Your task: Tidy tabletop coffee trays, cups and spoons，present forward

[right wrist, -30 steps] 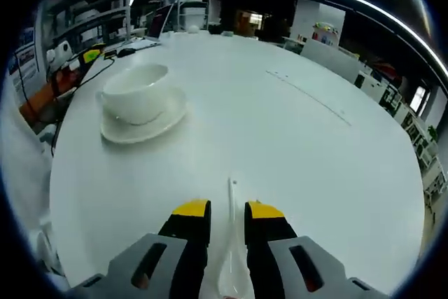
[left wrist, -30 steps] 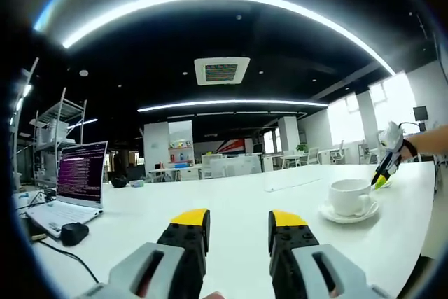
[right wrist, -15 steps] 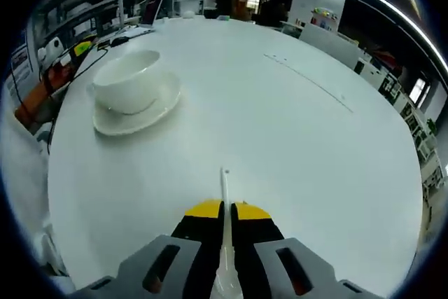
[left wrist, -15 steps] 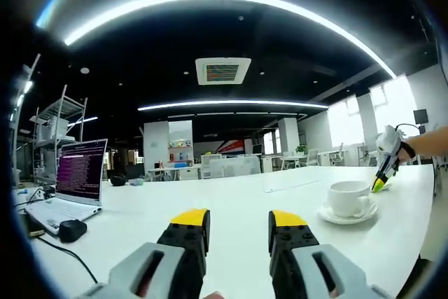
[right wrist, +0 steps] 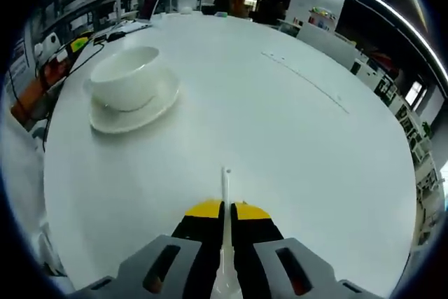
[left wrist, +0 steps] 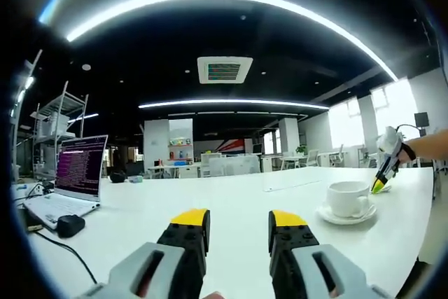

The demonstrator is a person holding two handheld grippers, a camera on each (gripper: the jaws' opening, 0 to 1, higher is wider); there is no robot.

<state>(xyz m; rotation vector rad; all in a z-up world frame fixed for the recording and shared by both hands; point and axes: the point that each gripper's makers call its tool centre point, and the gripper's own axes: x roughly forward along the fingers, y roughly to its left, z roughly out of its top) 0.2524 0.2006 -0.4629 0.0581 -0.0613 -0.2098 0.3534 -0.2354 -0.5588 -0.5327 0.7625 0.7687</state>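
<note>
The right gripper (right wrist: 224, 209) is closed tight on a white spoon (right wrist: 225, 190), whose handle sticks out toward 12 o'clock over the white table (right wrist: 308, 152). The white cup (right wrist: 126, 77) stands on its saucer (right wrist: 133, 106) at 10 o'clock, well apart. The left gripper (left wrist: 239, 222) has its jaws apart, holding nothing; cup and saucer are at 2 o'clock.

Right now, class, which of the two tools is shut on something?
The right tool: its jaws are clamped on the white spoon. The left tool stands open, holding nothing.
</note>
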